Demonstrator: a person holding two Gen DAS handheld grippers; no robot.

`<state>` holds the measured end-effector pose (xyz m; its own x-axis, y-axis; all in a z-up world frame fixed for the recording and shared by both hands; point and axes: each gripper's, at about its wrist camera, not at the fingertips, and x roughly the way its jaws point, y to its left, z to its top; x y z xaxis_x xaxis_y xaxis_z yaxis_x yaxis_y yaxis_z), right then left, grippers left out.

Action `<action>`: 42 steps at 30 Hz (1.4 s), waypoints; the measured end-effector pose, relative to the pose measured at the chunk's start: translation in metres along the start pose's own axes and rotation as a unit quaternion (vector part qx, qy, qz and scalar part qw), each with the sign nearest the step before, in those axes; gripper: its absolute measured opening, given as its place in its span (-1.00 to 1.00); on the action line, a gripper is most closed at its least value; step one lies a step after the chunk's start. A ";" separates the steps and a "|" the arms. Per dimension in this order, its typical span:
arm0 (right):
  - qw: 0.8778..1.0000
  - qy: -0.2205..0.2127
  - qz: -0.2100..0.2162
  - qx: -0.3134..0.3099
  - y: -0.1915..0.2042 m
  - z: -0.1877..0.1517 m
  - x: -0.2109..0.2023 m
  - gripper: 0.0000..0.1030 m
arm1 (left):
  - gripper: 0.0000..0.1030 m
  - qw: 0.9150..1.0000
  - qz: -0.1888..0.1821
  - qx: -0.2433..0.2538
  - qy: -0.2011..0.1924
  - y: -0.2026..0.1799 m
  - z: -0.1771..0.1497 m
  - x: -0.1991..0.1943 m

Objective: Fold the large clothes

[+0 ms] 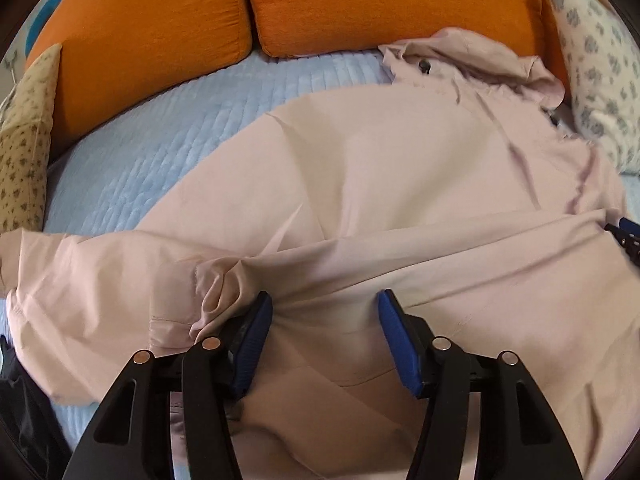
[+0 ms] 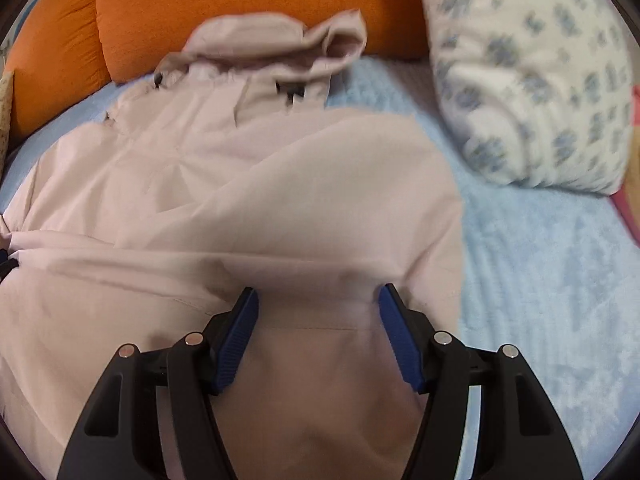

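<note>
With both my left gripper (image 1: pixel 325 306) and right gripper (image 2: pixel 318 300) spread over the pink jacket (image 1: pixel 400 184), pinching nothing, I judge I'm about to pinch its near hem and fold it far.

A pale pink hooded jacket (image 2: pixel 248 184) lies spread on a light blue quilted bed cover (image 1: pixel 168 152), its hood (image 2: pixel 276 40) at the far end against two orange cushions (image 1: pixel 384 4). A white pillow with a blue-grey flower print (image 2: pixel 532 80) sits to the jacket's right. A beige floral pillow (image 1: pixel 26 140) stands at the far left. Both grippers rest on the jacket's near part, the left gripper (image 1: pixel 322 336) left of the right gripper (image 2: pixel 318 332).
</note>
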<state>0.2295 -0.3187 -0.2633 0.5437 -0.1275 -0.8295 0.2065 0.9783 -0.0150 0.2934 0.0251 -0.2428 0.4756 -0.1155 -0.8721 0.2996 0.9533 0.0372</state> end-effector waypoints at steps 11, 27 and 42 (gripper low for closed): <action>0.998 0.025 0.047 0.021 0.040 -0.085 -0.040 0.21 | 0.23 1.000 0.004 -0.003 0.024 0.016 -0.032 -0.004; 0.985 -0.053 0.150 -0.071 0.205 -0.039 -0.121 0.21 | 0.83 0.979 0.049 -0.197 -0.016 0.241 -0.022 -0.089; 0.964 -0.079 0.211 -0.139 0.385 -0.009 -0.107 -0.30 | 0.54 0.944 0.011 -0.328 0.018 0.441 -0.030 -0.022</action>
<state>0.2430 0.0731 -0.1851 0.6539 0.2897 -0.6990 -0.2740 0.9518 0.1381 0.3904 0.4564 -0.2221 0.4435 -0.0951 -0.8912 -0.2926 0.9245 -0.2442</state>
